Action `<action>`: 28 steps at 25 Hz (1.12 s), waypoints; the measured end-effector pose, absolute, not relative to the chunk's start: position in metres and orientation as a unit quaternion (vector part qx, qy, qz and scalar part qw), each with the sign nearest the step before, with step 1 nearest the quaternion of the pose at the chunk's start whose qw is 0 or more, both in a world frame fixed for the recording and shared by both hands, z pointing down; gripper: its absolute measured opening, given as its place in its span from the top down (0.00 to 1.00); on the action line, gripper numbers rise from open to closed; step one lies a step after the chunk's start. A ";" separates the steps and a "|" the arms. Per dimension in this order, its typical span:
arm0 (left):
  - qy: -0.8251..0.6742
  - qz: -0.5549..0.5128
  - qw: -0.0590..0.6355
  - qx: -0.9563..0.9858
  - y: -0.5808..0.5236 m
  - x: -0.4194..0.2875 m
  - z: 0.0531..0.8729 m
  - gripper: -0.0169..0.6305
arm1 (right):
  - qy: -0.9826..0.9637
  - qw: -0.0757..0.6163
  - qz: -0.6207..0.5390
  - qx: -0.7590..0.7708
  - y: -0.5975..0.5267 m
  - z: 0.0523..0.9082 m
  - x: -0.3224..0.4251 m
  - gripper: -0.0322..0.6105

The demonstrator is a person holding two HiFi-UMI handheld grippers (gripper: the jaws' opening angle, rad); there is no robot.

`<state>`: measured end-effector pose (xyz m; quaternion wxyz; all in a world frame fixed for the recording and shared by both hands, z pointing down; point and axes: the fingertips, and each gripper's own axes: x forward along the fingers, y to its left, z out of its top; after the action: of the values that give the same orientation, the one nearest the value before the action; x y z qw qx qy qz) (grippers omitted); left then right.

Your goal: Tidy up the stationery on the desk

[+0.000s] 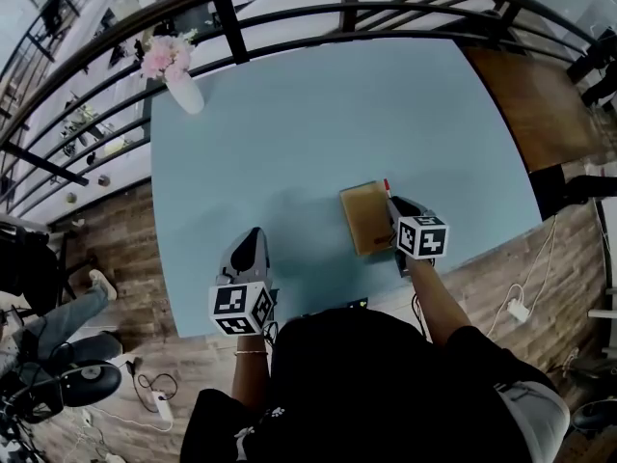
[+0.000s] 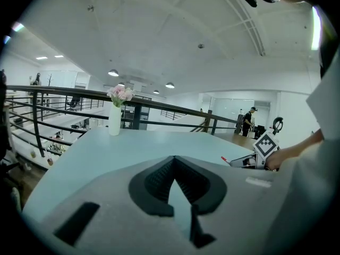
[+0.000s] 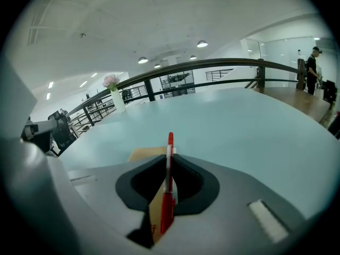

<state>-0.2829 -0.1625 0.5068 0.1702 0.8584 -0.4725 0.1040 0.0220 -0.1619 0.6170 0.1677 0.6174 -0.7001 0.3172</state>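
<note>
The right claw (image 3: 169, 169) is clamping the red pen (image 3: 168, 206) just beside the brown notebook (image 1: 365, 217), probably for grouping them; the left claw (image 2: 175, 182), closed empty, is waiting left of it.

Head view: slim red pen (image 1: 388, 184) shows only its tip; the remainder lies hidden under the right gripper (image 1: 403, 205). Right gripper view: flat tan rectangular item (image 3: 142, 153) is mostly screened by that gripper's grey body. At the pale blue desk (image 1: 289, 143), near edge, a small black item (image 1: 358, 304) is too small to identify.
</note>
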 end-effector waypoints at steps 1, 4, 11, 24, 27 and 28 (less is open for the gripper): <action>-0.476 0.105 0.170 0.857 -0.161 -0.283 0.507 0.98 | -0.699 0.173 0.317 0.617 -0.161 0.619 0.025 0.88; -0.483 0.108 0.170 0.852 -0.156 -0.283 0.507 0.98 | -0.696 0.187 0.318 0.616 -0.158 0.628 0.033 0.88; -0.496 0.114 0.173 0.843 -0.155 -0.288 0.510 0.98 | -0.699 0.212 0.325 0.601 -0.159 0.645 0.037 0.88; -0.500 0.111 0.172 0.841 -0.161 -0.293 0.508 0.98 | -0.697 0.235 0.323 0.596 -0.164 0.654 0.032 0.86; -0.500 0.110 0.172 0.842 -0.163 -0.295 0.508 0.98 | -0.696 0.233 0.323 0.597 -0.165 0.654 0.031 0.86; -0.499 0.110 0.170 0.842 -0.164 -0.296 0.507 0.98 | -0.697 0.232 0.323 0.597 -0.166 0.654 0.030 0.86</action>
<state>-0.2959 -0.1638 0.5073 0.1704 0.8425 -0.4992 0.1096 0.0300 -0.1657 0.6541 0.2317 0.5973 -0.6966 0.3227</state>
